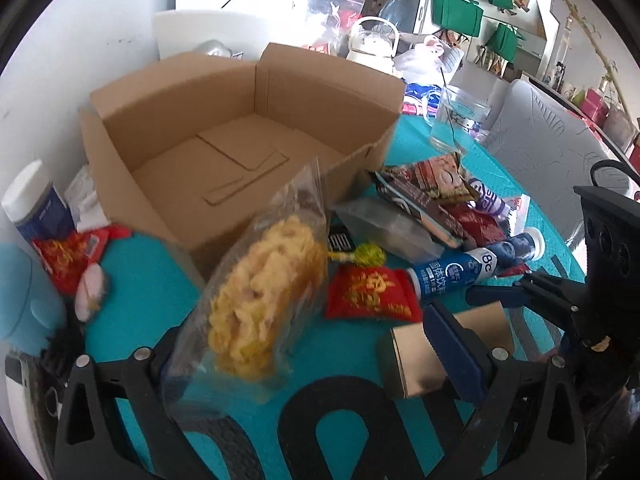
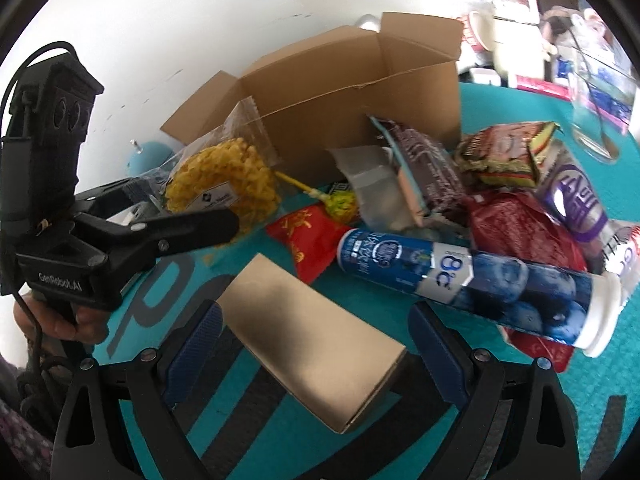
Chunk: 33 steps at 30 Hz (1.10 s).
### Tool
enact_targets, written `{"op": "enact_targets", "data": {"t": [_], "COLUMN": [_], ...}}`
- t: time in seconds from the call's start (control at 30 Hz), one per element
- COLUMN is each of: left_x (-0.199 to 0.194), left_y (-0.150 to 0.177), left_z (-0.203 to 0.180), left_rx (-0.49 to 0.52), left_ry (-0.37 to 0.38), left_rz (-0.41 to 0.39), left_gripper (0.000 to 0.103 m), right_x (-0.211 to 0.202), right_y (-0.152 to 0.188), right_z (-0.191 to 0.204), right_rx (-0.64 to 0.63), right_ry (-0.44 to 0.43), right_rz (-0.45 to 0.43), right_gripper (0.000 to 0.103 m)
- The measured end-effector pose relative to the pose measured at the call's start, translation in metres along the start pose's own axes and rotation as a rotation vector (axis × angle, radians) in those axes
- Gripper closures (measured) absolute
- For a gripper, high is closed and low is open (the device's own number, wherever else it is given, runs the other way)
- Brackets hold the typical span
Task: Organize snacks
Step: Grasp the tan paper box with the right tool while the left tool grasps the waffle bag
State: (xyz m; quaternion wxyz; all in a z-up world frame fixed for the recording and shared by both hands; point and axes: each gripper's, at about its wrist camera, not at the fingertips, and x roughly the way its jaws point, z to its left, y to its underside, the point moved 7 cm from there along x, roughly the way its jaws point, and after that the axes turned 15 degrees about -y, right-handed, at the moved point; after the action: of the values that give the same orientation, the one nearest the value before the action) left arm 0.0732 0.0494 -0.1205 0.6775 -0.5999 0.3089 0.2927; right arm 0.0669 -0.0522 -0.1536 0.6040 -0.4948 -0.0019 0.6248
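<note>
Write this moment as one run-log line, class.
task: organize snacks | left gripper: open, beside yellow snack bag | right gripper: open, astride tan box | cardboard box: no snacks seen inside

Left tool spread wide in its own view, blue-padded fingers well apart, clear bag of yellow puffs against the left finger; whether gripped or merely resting there cannot be told. Seen from the right wrist, same tool reaching in from the left, black fingers pointing right, a hand wrapped round its handle below. Right tool opened wide, fingers apart on either side of a tan carton, not touching it.
</note>
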Motion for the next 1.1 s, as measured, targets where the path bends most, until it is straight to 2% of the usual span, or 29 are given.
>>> {"op": "enact_targets", "data": {"t": [0.1,0.17,0.23,0.27,0.33,0.37,0.43,0.57,0.73,1.1], "left_x": [-0.002,-0.001,0.004,0.006,0.010,0.012,0.012,0.006,-0.010,-0.047], "left_y": [0.003,0.003,0.002,0.002,0.003,0.004,0.007,0.012,0.025,0.064], "left_z": [0.002,0.004,0.009,0.010,0.011,0.009,0.007,0.003,-0.005,-0.038], "left_rx": [-0.005,-0.009,-0.016,-0.019,-0.021,-0.024,-0.024,-0.025,0.007,0.086], "left_ry": [-0.005,-0.031,-0.071,-0.090,-0.089,-0.079,-0.066,-0.038,-0.052,0.002], "left_rz": [-0.009,-0.021,-0.026,-0.028,-0.023,-0.019,-0.013,0.002,0.013,0.051], "left_gripper": [0.001,0.009,0.027,0.032,0.052,0.057,0.074,0.075,0.075,0.075], "right_x": [0.003,0.005,0.007,0.004,0.002,0.000,-0.003,-0.010,-0.023,-0.054], "right_y": [0.004,0.009,0.013,0.016,0.022,0.024,0.031,0.039,0.051,0.080], "right_z": [0.007,0.010,0.011,0.009,0.008,0.008,0.012,0.012,0.012,0.019], "right_rx": [-0.021,-0.031,-0.026,-0.019,-0.010,-0.010,-0.004,0.020,0.037,0.052], "right_ry": [-0.001,0.009,0.022,0.032,0.056,0.066,0.071,0.098,0.148,0.198], "right_rz": [0.010,0.017,0.028,0.035,0.040,0.037,0.044,0.040,0.036,0.039], "right_gripper": [0.008,0.010,0.023,0.031,0.037,0.042,0.048,0.052,0.056,0.056]}}
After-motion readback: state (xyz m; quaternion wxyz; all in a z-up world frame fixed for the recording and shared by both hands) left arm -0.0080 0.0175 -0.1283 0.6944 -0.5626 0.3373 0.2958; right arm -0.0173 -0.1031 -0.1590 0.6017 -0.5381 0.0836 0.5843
